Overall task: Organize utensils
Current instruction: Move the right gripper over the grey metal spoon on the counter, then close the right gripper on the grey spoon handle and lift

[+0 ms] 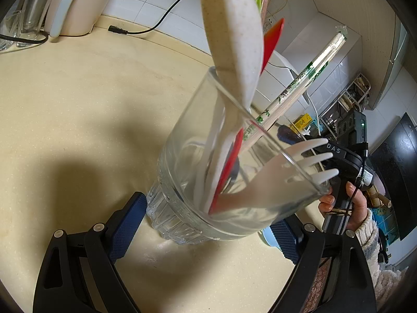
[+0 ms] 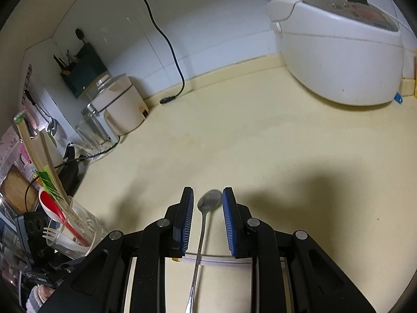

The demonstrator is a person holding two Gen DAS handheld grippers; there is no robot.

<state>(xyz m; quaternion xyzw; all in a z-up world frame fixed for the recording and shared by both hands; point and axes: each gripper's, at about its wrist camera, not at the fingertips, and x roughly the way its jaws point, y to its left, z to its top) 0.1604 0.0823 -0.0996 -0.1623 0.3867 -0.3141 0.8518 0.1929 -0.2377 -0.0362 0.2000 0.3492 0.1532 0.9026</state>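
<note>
Straddling the metal spoon (image 2: 208, 203) lying flat on the counter (image 2: 260, 143) right of the glass (image 1: 234, 172), the right gripper (image 2: 207, 200) gapes unclosed while the left gripper (image 1: 206, 221) clamps that fragile glass; the thin, slippery, stiff spoon seems best pinched mid-handle.

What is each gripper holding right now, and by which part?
The left gripper clamps the clear glass tumbler of utensils near its ribbed base. The right gripper holds nothing: its blue pads straddle the metal spoon lying on the counter, not touching it.
</note>
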